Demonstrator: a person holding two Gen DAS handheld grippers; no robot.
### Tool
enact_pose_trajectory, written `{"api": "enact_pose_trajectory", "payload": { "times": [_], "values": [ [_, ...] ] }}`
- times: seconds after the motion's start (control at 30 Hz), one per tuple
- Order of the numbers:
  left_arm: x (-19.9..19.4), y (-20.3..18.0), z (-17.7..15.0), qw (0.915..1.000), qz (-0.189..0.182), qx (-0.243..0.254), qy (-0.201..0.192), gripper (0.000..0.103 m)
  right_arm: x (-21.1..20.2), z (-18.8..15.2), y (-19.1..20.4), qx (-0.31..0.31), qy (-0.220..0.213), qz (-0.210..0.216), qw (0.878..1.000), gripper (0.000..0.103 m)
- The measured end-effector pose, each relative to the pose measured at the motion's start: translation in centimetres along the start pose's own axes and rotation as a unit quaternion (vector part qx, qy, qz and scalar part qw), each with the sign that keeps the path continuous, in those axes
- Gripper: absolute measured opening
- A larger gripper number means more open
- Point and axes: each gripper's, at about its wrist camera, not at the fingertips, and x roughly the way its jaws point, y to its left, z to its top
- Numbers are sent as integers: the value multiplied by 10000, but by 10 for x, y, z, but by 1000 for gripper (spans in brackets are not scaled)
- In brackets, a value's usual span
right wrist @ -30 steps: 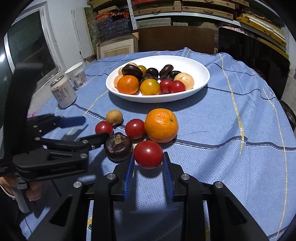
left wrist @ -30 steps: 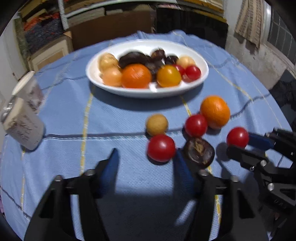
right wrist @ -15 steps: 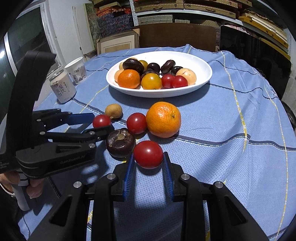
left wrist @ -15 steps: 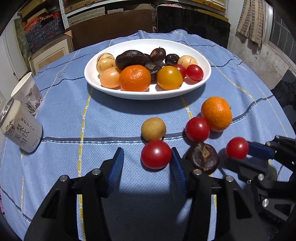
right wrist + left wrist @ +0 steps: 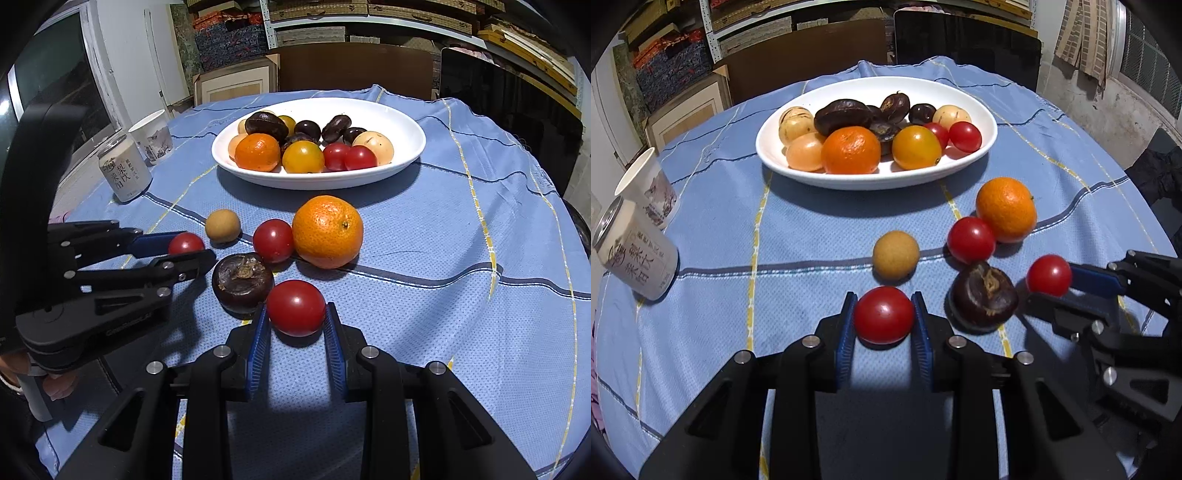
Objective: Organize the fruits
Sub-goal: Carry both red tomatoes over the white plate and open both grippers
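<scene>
— So what's loose on the cloth?

— Two small red tomatoes, each pinched between blue pads: one [image 5: 884, 314] at the left, one [image 5: 296, 308] at the right. A dark, wrinkled round fruit [image 5: 242, 281] sits between them, just beside the right one.

— And behind those?

— A third red tomato [image 5: 273, 240] touching a big orange [image 5: 327, 231], and a small tan round fruit [image 5: 222, 225] off to their left.

— The dish?

— A white oval plate [image 5: 406, 125], further back, holding an orange, a yellow tomato, two red ones, pale round fruits and several dark ones, heaped towards its left half.
</scene>
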Motion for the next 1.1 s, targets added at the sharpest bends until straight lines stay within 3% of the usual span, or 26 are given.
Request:
{"api": "enact_pose_trajectory", "payload": {
  "times": [0.3, 0.63, 0.87, 1.1],
  "values": [
    [-38, 16, -6, 9993, -104, -160, -318, 29, -17, 5, -5, 153, -395, 240, 9988, 31],
    [-69, 18, 19, 9977, -85, 88, -671, 29, -45, 20, -3, 358, -892, 348, 9948, 31],
    [-64, 21, 73, 9964, -108, 58, -834, 29, -39, 76, -15, 248, -918, 260, 9951, 31],
    [-24, 32, 144, 9966, 79, -183, -806, 29, 5, 125, -43, 637, -970, 55, 9932, 32]
  ]
}}
